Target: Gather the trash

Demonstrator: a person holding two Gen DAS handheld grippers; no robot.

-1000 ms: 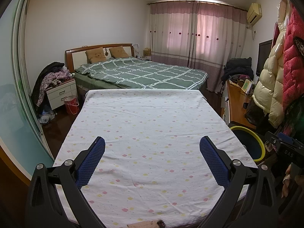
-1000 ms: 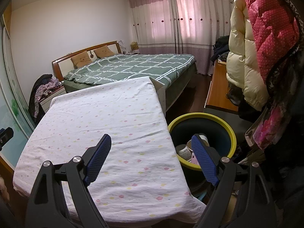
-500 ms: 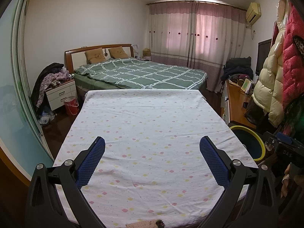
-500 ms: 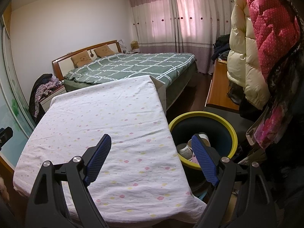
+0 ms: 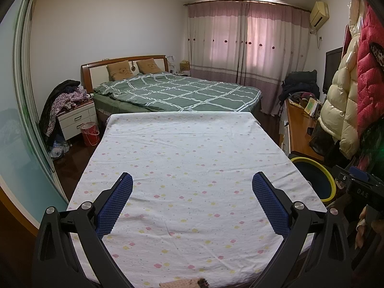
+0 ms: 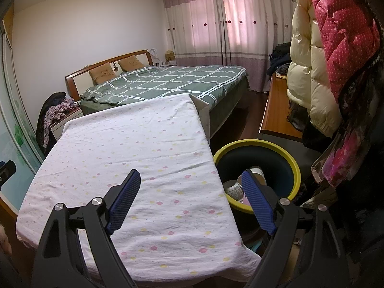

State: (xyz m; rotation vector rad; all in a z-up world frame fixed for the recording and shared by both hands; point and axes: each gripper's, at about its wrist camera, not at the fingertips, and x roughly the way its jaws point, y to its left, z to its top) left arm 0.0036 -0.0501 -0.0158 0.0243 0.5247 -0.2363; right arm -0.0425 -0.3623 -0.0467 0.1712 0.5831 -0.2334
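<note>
Left gripper (image 5: 192, 192): wide apart, empty, above white dotted cloth-covered table (image 5: 192, 144) | Right gripper (image 6: 190, 187): wide apart, empty | Trash: crumpled paper cups (image 6: 234, 188) in yellow-rimmed dark round bin (image 6: 296, 170) beside table | Handling: likely light, crushable; pinch rims gently

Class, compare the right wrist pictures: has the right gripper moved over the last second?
No. The right gripper keeps its place: its finger overlaps the yellow-rimmed bin exactly as before.
</note>
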